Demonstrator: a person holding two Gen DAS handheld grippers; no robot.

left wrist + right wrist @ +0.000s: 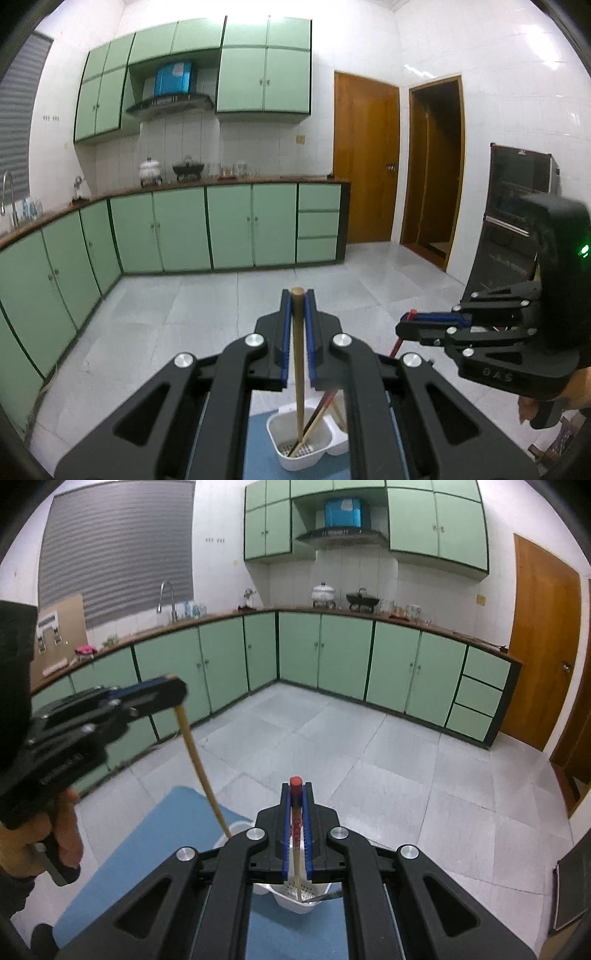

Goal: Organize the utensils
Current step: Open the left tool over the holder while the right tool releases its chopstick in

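Left wrist view: left gripper (297, 295) with jaws closed on a plain chopstick (298, 354), gripped near its top end, shaft slanting down into a white holder (291, 439). Holder on a blue mat (258, 443), more chopsticks (325, 410) leaning inside it, tips on its perforated bottom. To the right, right gripper (404, 326), jaws closed on a red-topped chopstick (398, 341). Green cabinets (229, 225) and grey floor tiles behind.

Right wrist view: right gripper (296, 788) clamped shut on the red-topped chopstick (295, 812), red end poking just past the fingertips, pale shaft running down into the holder (295, 897). At left, left gripper (177, 692) held by a hand (62, 834), jaws pinched on the plain chopstick (201, 768), which hangs down toward the holder near the mat's (166, 830) far edge. Whether either tip touches the holder's bottom: cannot tell.
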